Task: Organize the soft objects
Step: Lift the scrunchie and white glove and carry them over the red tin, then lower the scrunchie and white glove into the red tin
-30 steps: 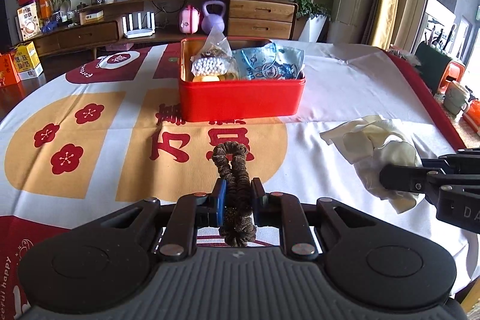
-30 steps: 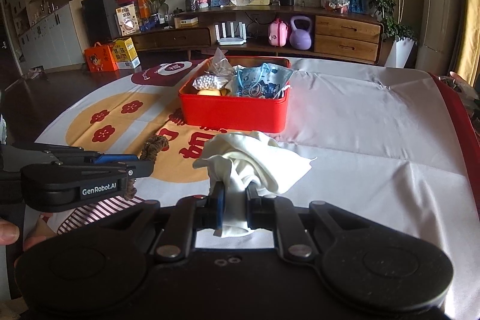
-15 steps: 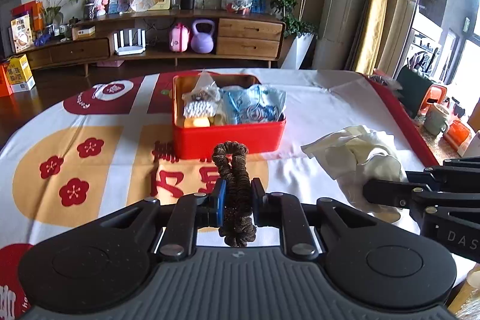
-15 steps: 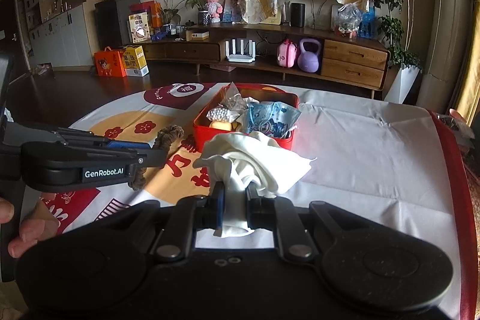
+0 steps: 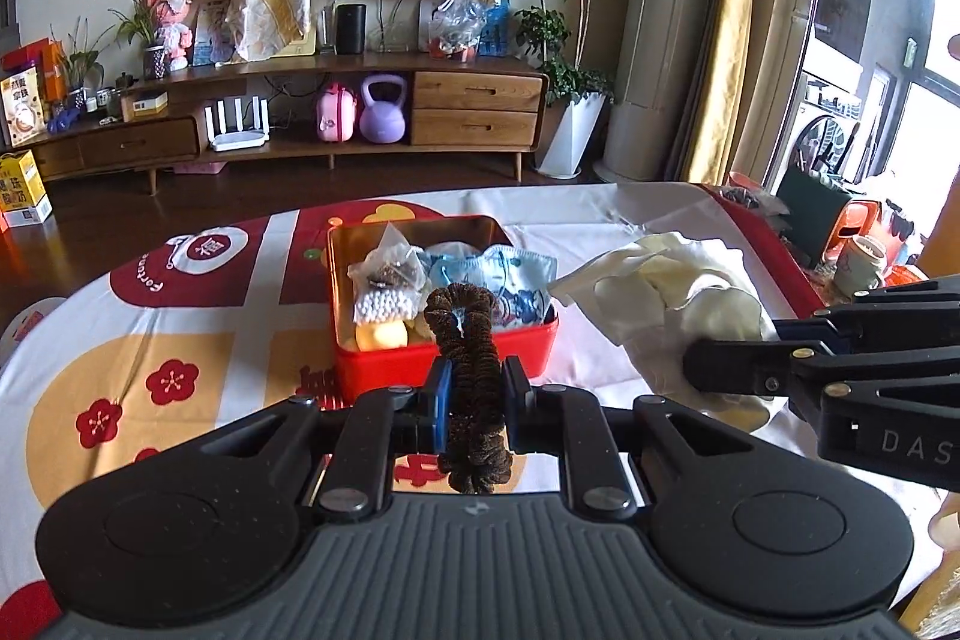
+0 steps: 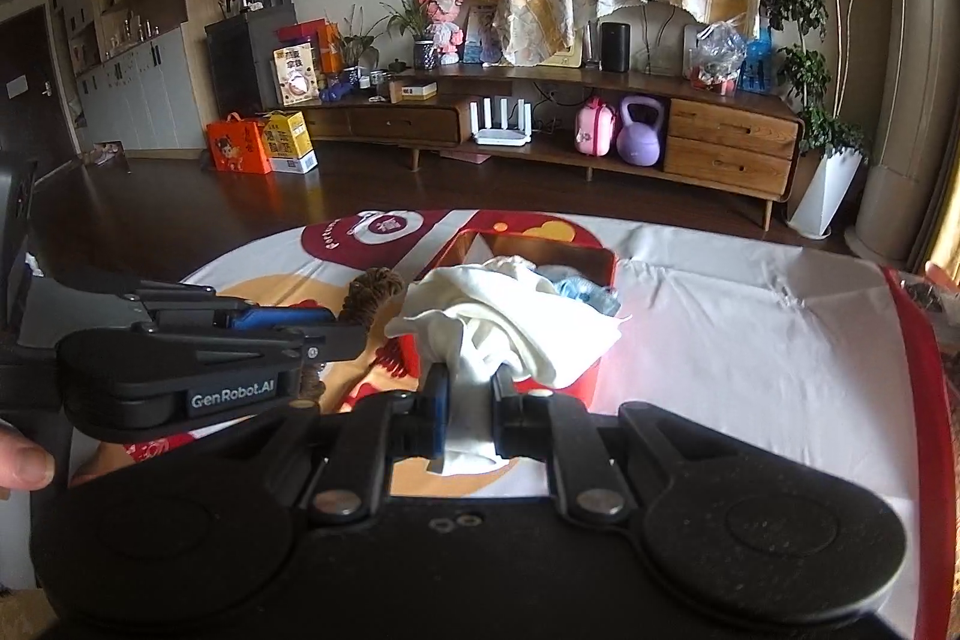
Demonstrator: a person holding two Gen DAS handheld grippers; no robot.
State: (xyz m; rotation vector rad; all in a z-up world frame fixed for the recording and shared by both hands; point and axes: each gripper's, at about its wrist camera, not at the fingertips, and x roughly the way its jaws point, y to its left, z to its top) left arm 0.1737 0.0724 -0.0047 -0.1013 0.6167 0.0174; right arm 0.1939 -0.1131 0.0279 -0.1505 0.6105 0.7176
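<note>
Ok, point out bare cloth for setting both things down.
Bare tablecloth right of the red box, up to the red border. Printed cloth left of the box is bare too. The box is crowded: bags and masks.

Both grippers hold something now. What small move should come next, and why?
Probably carry the right gripper a little forward and open it over the red box: its white cloth hangs near the rim. The left gripper can follow with the scrunchie.

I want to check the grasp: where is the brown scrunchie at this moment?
The brown scrunchie is pinched in the left gripper, held above the tablecloth just before the red tin, left of the white cloth.
</note>
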